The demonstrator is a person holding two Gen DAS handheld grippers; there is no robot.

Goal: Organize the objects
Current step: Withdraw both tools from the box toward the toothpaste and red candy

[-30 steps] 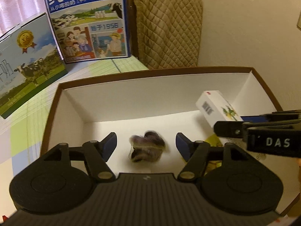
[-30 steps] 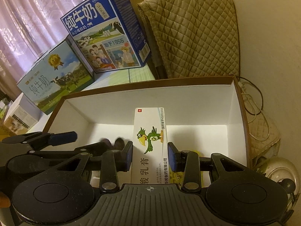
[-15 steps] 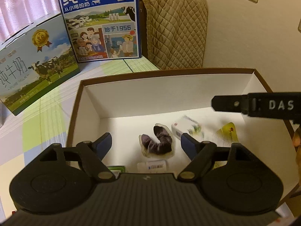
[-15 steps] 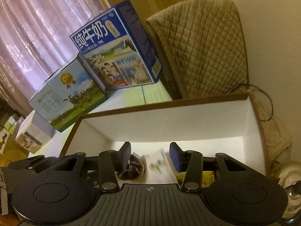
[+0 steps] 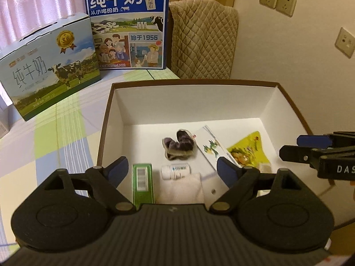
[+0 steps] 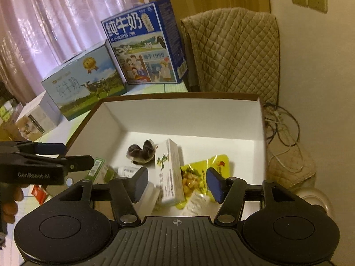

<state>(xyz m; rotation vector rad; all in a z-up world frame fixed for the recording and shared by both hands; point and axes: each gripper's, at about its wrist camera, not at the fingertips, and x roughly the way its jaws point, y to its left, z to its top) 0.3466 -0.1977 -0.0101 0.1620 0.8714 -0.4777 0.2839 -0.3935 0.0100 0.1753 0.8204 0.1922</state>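
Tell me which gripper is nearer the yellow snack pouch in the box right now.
Right. The right gripper hangs open just above the yellow snack pouch, one finger over it. The left gripper is open over the green box, on the other side of the white carton.

Matt white cardboard with a brown rim on the open box (image 5: 286, 95) at frame centre. Glossy crinkled plastic on the yellow snack pouch (image 5: 249, 149) at lower right inside; smooth printed paperboard on the white carton (image 5: 210, 146) beside it. Clear shiny wrap around the dark purple item (image 5: 179, 144). Soft pale cloth (image 5: 180, 189) near the bottom. Matt black ribbed plastic on the left gripper (image 5: 172, 169), blue rubbery pads (image 5: 226, 170). Quilted beige fabric on the chair cover (image 5: 204, 40), upper right. Glossy printed milk cartons (image 5: 127, 24), upper left.
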